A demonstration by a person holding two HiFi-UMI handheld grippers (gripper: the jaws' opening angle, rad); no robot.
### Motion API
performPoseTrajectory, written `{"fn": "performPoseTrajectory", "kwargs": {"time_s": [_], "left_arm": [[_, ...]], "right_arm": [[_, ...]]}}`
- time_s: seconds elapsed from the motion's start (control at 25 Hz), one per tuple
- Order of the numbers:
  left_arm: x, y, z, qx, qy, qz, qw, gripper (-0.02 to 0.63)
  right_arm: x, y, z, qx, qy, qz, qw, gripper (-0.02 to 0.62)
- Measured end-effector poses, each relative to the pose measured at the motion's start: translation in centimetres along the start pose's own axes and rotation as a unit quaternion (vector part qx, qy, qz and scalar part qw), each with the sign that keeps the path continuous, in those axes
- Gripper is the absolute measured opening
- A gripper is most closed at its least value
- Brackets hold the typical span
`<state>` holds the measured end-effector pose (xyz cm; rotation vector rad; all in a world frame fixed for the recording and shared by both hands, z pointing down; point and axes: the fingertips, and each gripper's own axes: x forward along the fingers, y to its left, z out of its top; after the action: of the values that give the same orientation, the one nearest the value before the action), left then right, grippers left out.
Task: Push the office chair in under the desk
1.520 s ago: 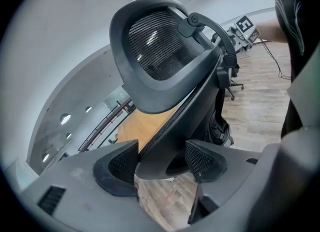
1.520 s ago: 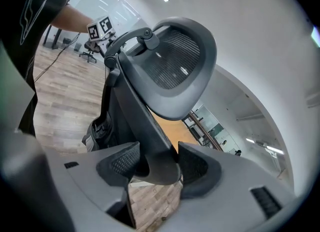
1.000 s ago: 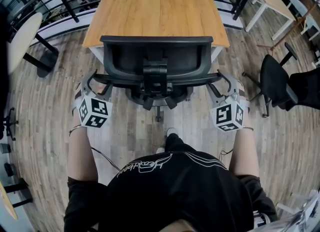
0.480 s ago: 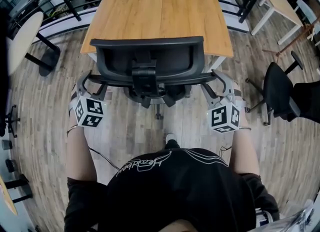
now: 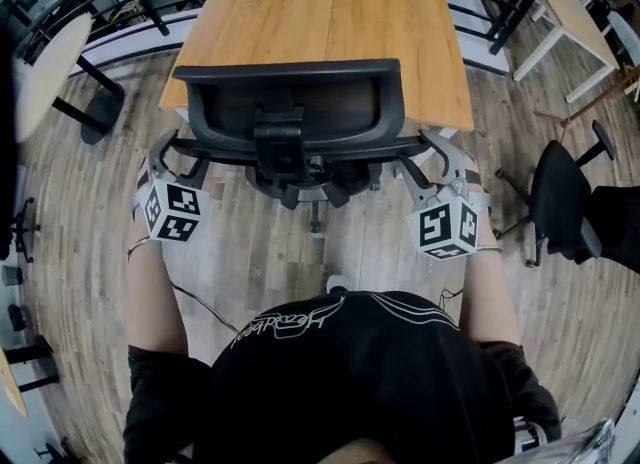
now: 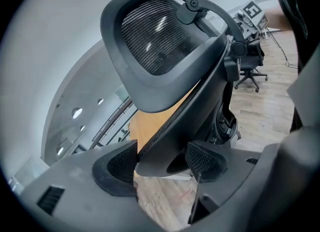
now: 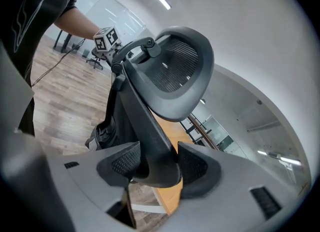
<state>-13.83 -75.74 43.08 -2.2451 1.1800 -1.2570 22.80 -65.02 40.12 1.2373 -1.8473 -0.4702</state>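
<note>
Head view: office chair (image 5: 290, 102) backrest overlaps desk (image 5: 320, 12) near edge; left claw (image 6: 162, 161), right claw (image 7: 157, 165) clamp chair frame.

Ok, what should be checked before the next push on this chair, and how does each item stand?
1. Left gripper shut on the office chair frame: ok.
2. Right gripper shut on the frame: ok.
3. Chair within the desk width: ok.
4. Space under the desk free: cannot tell, hidden.
5. Chair's base under the desk: not ok, it shows outside the edge.
</note>
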Motion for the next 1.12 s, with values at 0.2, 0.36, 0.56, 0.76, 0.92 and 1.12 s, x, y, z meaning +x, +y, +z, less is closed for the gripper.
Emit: {"fn": "performPoseTrajectory", "kwargs": {"time_s": [0.2, 0.36, 0.56, 0.76, 0.92, 1.12], "left_arm": [[1.0, -0.4, -0.7, 0.003, 0.001, 0.005, 1.0, 0.278], [1.3, -0.5, -0.7, 0.006, -0.001, 0.006, 1.0, 0.278], [1.8, -0.7, -0.6, 0.014, -0.008, 0.002, 0.9999, 0.278], [2.7, -0.3, -0.6, 0.024, -0.018, -0.008, 0.9995, 0.278], [3.5, -0.4, -0.5, 0.031, -0.026, -0.012, 0.9991, 0.278], [4.8, 1.1, -0.6, 0.04, -0.036, -0.019, 0.9984, 0.278]], "right_arm": [[0.8, 0.8, -0.6, -0.003, -0.012, -0.005, 1.0, 0.261], [1.0, 1.0, -0.8, -0.001, -0.013, -0.013, 1.0, 0.261], [1.1, 1.3, -1.2, 0.004, -0.005, -0.022, 1.0, 0.261], [1.4, 1.6, -1.3, 0.013, 0.011, -0.035, 0.999, 0.262], [1.6, 2.0, -1.6, 0.02, 0.022, -0.045, 0.999, 0.262], [2.6, 2.0, -0.9, 0.028, 0.036, -0.058, 0.997, 0.262]]}}
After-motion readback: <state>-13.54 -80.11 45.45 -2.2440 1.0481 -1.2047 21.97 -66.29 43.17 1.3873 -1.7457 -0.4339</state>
